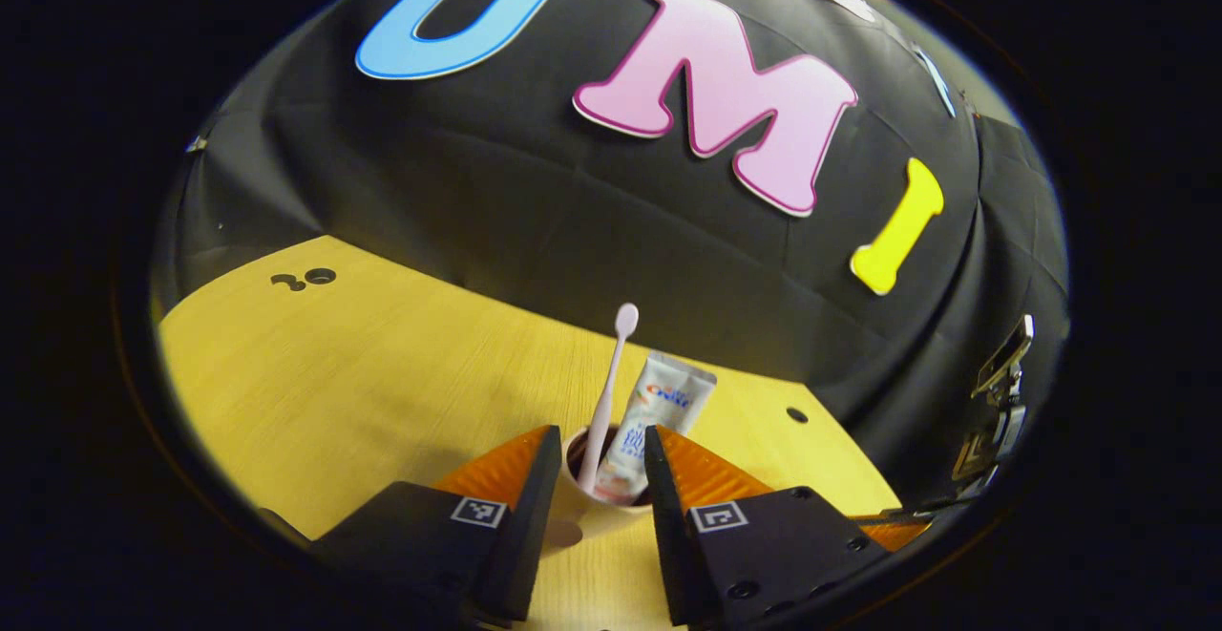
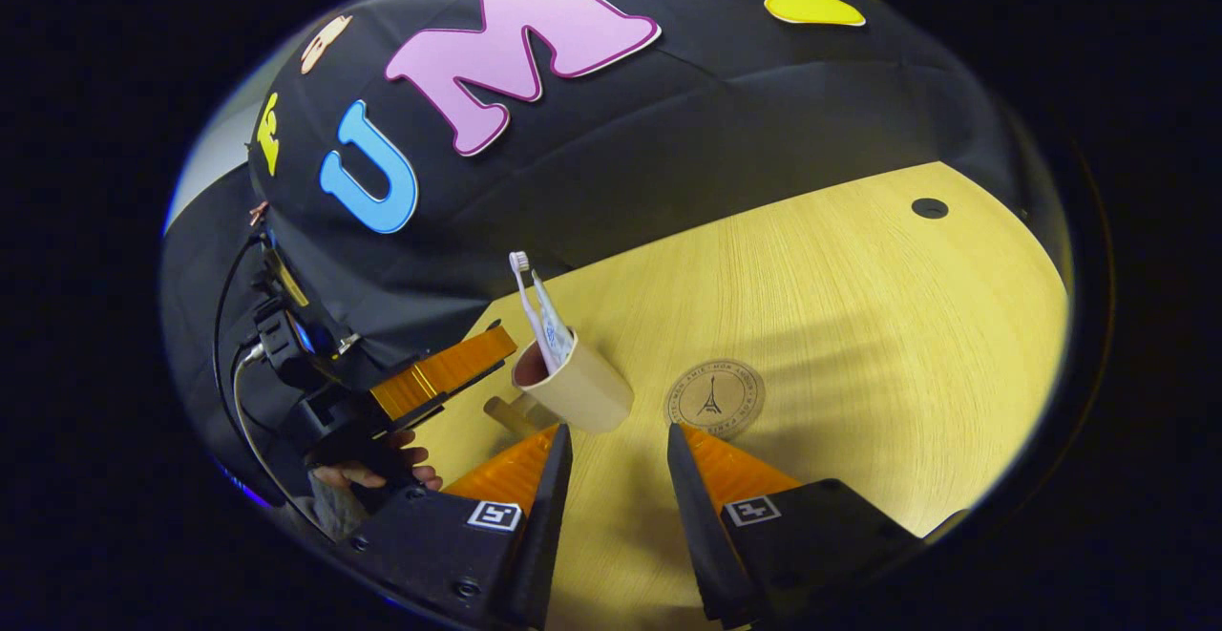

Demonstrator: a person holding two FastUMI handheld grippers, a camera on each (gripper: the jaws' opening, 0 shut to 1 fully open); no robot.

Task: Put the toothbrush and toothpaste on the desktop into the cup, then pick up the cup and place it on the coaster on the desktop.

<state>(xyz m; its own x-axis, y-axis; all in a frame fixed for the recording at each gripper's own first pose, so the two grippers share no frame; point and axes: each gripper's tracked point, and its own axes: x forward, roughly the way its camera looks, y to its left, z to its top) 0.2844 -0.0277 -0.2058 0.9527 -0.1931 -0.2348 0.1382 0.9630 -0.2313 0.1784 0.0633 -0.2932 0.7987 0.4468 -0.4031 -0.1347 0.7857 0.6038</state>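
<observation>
Cream plastic cup [image 2: 578, 388] holding pink toothbrush [image 1: 607, 392] and white toothpaste tube [image 1: 654, 421]: loading done. Left tool [image 1: 600, 478] pinching cup; right tool [image 2: 616, 450] spread, empty. Remaining: transfer to round printed coaster [image 2: 714, 398], at cup's 3 o'clock on pale wooden desk [image 2: 859, 326].

A yellow wood surface [image 2: 859, 306] carries a round coaster [image 2: 714, 398], with the cup [image 2: 582, 388] just beside it.

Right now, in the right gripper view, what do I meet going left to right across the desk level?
Hand holding the left gripper → cup with the toothbrush and toothpaste in it → coaster → dark hole in the desktop at far right.
</observation>
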